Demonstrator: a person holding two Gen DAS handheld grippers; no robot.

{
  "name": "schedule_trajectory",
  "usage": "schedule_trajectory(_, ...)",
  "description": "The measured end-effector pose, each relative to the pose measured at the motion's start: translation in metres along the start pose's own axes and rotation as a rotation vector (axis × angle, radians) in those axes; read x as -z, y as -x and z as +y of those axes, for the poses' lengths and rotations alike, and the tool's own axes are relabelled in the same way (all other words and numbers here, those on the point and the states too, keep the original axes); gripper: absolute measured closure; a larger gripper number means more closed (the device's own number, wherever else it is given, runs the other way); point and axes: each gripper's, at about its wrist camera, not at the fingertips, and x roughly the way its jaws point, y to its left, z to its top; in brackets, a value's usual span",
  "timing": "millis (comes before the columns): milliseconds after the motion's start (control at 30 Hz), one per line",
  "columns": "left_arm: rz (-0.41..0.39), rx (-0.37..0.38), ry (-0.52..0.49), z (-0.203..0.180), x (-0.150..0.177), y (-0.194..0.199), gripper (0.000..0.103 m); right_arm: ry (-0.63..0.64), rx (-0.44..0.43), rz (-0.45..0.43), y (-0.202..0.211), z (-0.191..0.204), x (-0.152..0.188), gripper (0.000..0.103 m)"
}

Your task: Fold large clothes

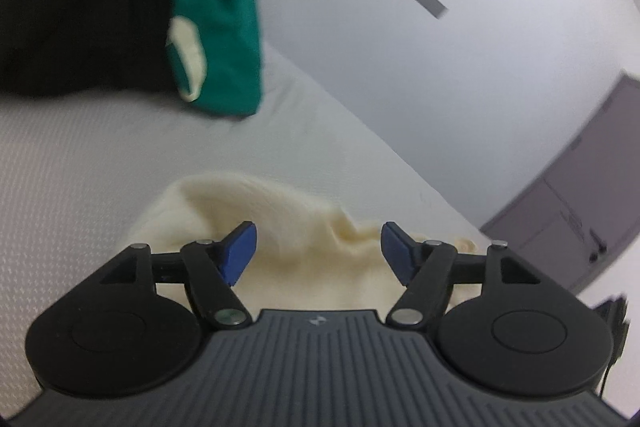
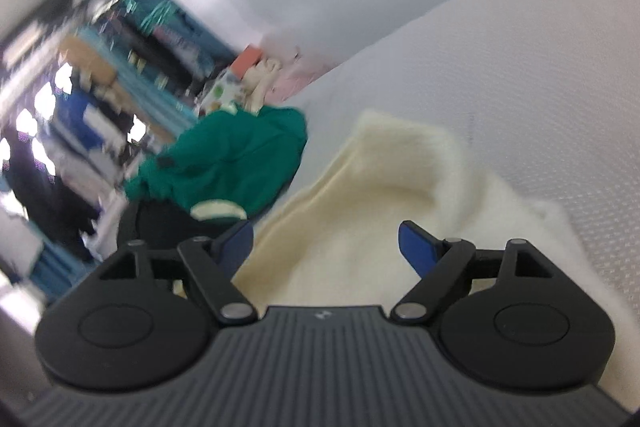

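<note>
Both the left tool (image 1: 318, 253) and right tool (image 2: 326, 251) are held wide above the cream garment (image 1: 296, 227), nothing gripped.

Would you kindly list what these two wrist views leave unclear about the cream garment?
- Cream garment, left wrist view: near part hidden beneath the open left claw.
- Right wrist view: its near edge hidden under the open right claw; blur hides its type and fold state.

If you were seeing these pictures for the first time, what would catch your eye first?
The cream garment lies rumpled on the pale bed, right ahead of both grippers. The left gripper and right gripper stand with open jaws. Beyond it lies a bright green garment.
</note>
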Motion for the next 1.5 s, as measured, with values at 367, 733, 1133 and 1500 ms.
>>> schedule_trajectory(367, 0.109, -0.195, -0.162, -0.005, 0.030, -0.030, 0.029, 0.284, 0.299, 0.037, -0.011, 0.011, 0.016, 0.046)
schedule_trajectory(733, 0.151, -0.307, -0.241, 0.000, 0.042, -0.059, 0.029, 0.421, 0.509, 0.014, -0.046, -0.013, 0.014, 0.057)
schedule_trajectory(1133, 0.115, -0.343, -0.270, -0.012, 0.047, -0.045, 0.030, 0.428, 0.495, -0.012, -0.040, -0.001, 0.018, 0.057)
schedule_trajectory(1500, 0.055, -0.319, -0.315, -0.050, 0.061, 0.014, 0.030, 0.504, 0.394, -0.064, 0.015, 0.056, 0.039, 0.056)
